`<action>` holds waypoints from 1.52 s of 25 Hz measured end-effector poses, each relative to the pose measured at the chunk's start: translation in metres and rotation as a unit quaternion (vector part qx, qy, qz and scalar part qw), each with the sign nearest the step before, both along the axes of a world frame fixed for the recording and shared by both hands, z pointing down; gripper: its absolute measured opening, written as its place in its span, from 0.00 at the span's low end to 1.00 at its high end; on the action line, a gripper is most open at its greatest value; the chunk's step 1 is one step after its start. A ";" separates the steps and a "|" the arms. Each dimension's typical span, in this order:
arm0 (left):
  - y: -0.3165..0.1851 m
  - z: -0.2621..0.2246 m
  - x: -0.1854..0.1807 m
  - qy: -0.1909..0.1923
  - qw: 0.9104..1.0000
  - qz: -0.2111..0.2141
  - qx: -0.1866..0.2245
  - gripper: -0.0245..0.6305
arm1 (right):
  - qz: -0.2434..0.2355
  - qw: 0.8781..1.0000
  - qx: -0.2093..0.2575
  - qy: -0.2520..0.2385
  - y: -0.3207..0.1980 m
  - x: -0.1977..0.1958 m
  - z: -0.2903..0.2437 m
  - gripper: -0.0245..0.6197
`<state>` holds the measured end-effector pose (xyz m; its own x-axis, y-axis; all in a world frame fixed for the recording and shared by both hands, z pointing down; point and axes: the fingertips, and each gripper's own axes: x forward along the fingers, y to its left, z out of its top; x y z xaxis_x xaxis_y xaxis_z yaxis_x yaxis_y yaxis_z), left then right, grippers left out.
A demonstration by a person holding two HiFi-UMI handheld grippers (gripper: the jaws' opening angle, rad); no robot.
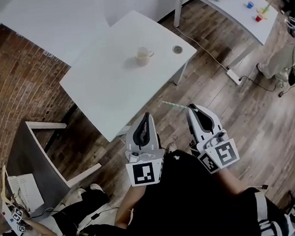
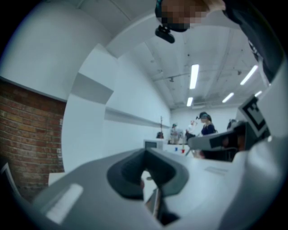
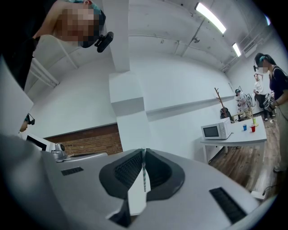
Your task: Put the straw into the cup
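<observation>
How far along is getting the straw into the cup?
Done: the thin green-and-white striped straw is clamped in the right gripper. In hand: it is held over the wooden floor, short of the square white table. Left: reaching the cream handled cup on that table, which holds no straw, and slipping it in.

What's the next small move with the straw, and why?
Probably carry the right gripper forward toward the cup. Its jaws are shut on the straw, yet it hangs over the wooden floor, short of the table, and the cup stands upright mid-table with its mouth open.
</observation>
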<state>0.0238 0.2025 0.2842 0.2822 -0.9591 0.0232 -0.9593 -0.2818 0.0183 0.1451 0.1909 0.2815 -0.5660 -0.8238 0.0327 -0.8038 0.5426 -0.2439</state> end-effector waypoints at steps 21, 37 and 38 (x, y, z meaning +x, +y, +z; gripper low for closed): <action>-0.129 0.004 -0.040 0.015 0.999 0.037 -0.010 0.04 | 0.035 0.999 -0.007 0.008 -0.118 -0.041 0.000 0.07; -0.192 0.011 -0.071 0.027 0.998 0.049 -0.029 0.04 | 0.046 0.998 -0.025 0.022 -0.180 -0.073 0.006 0.07; -0.195 0.012 -0.073 0.028 0.998 0.050 -0.031 0.04 | 0.048 0.998 -0.026 0.024 -0.183 -0.075 0.006 0.07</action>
<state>-0.0489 0.0078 0.2963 0.3785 -0.9235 0.0623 -0.9235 -0.3723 0.0922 0.0699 0.0081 0.2876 -0.4818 -0.8704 0.1013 -0.8625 0.4506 -0.2303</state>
